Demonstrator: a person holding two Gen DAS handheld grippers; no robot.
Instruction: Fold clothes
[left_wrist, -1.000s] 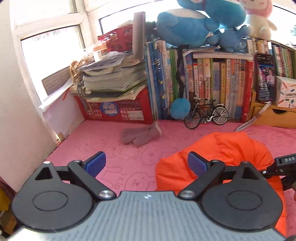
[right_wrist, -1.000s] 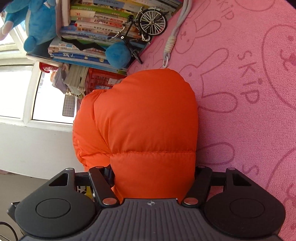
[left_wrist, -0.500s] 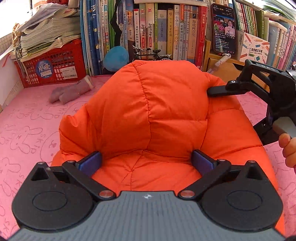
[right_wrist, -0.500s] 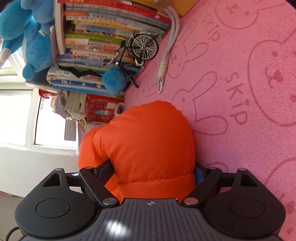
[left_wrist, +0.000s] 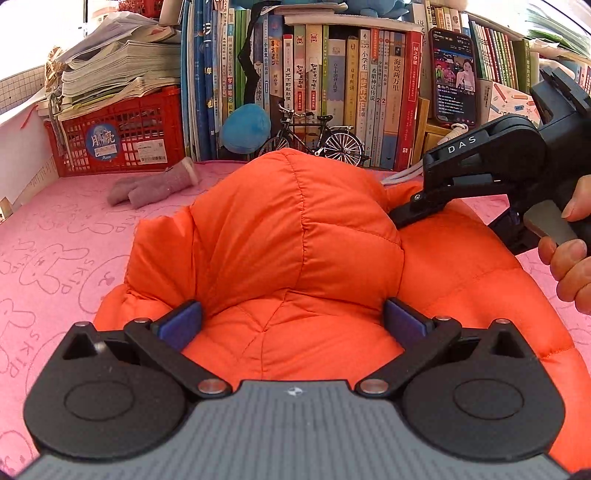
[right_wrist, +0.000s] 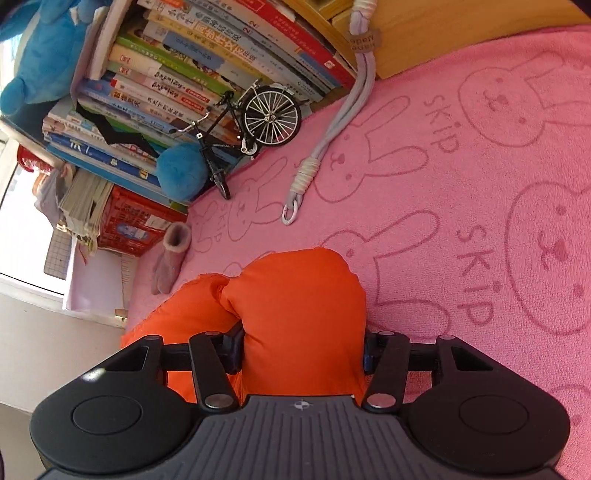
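Observation:
An orange puffy jacket (left_wrist: 295, 240) lies bunched on the pink bunny-print cloth (left_wrist: 55, 258). My left gripper (left_wrist: 291, 323) is wide open, its blue pads on either side of a raised fold of the jacket. My right gripper (right_wrist: 303, 350) also straddles a fold of the same jacket (right_wrist: 295, 302), with the jaws wide and the padding bulging between them. The right gripper also shows in the left wrist view (left_wrist: 480, 177), held by a hand over the jacket's far right side.
A row of books (left_wrist: 332, 92), a red crate (left_wrist: 118, 140) with stacked papers, a model bicycle (left_wrist: 314, 140), a blue ball (left_wrist: 245, 127) and a phone (left_wrist: 454, 74) line the back. A grey glove (left_wrist: 151, 186) and a white cord (right_wrist: 332, 129) lie on the cloth.
My left gripper swung from the bare cloth onto the jacket and now straddles a fold. My right gripper drew back along the jacket, so less orange fills its view.

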